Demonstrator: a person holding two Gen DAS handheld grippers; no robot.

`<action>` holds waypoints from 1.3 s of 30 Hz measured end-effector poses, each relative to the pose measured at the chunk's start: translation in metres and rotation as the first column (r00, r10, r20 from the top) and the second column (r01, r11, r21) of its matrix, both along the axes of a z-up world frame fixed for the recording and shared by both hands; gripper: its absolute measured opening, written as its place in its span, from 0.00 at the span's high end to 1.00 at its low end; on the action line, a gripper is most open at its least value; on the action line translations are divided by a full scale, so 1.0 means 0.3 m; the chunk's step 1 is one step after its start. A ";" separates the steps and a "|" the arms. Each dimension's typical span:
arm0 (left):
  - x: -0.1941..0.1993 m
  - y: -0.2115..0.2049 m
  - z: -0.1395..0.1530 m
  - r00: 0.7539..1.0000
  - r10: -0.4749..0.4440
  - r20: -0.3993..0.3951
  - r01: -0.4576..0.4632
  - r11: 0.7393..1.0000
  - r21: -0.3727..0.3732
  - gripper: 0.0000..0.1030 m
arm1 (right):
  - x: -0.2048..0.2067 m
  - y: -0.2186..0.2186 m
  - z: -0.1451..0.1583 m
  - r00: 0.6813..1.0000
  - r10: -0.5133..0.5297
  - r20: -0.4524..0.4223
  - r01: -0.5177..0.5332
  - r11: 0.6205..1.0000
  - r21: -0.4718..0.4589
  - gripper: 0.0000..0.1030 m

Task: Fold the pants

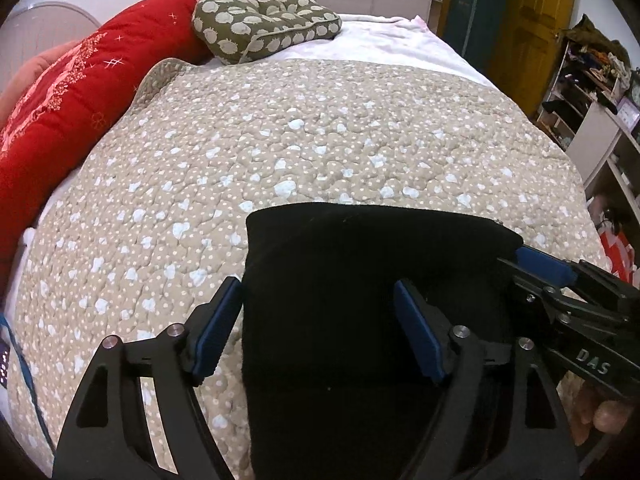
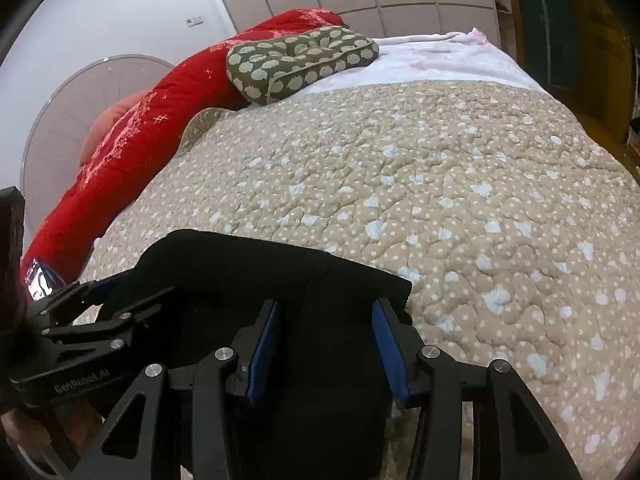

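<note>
The black pants [image 1: 360, 280] lie folded on the beige quilt at the near edge of the bed; they also show in the right wrist view [image 2: 248, 272]. My left gripper [image 1: 318, 320] is open, its jaws straddling the pants' left edge, one blue pad on the quilt side, one over the black cloth. My right gripper [image 2: 324, 340] is open over the pants' right part. In the left wrist view the right gripper [image 1: 536, 266] sits at the pants' far right corner. In the right wrist view the left gripper [image 2: 108, 288] sits at the pants' left side.
The beige spotted quilt [image 1: 320, 140] covers the bed. A red duvet [image 1: 80, 100] runs along the left side. An olive cushion [image 1: 264, 20] lies at the head. Shelves [image 1: 600, 120] and a yellow door [image 1: 532, 20] stand to the right.
</note>
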State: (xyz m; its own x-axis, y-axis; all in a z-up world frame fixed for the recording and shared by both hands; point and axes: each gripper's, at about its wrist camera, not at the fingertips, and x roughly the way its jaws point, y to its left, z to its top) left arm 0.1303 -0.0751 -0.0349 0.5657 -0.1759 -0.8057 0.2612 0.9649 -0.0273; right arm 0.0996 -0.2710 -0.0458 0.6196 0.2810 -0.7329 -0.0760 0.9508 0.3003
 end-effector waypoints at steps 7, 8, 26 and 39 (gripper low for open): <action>0.000 0.012 -0.002 1.000 0.009 -0.011 -0.009 1.000 -0.022 0.22 | -0.117 0.013 0.104 0.998 0.039 0.039 -0.040 0.999 0.008 0.55; 0.001 0.013 -0.002 1.000 0.009 -0.012 -0.010 1.000 -0.023 0.22 | -0.140 0.018 0.112 0.998 0.043 0.044 -0.042 0.999 -0.009 0.55; -0.085 0.054 0.021 0.998 0.064 0.001 -0.064 0.997 -0.047 0.21 | -0.258 0.024 0.116 0.997 -0.034 0.070 0.037 0.998 -0.043 0.52; -0.231 0.109 0.079 0.992 0.107 0.060 -0.104 0.994 -0.040 0.21 | -0.271 0.062 0.133 0.994 -0.088 0.069 0.092 0.993 -0.067 0.52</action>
State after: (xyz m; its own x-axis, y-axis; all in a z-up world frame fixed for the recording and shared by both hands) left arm 0.0610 -0.0424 -0.0113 0.6316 -0.1415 -0.7623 0.1603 0.9858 -0.0502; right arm 0.0184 -0.2524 -0.0058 0.6874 0.1716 -0.7057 -0.0064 0.9731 0.2304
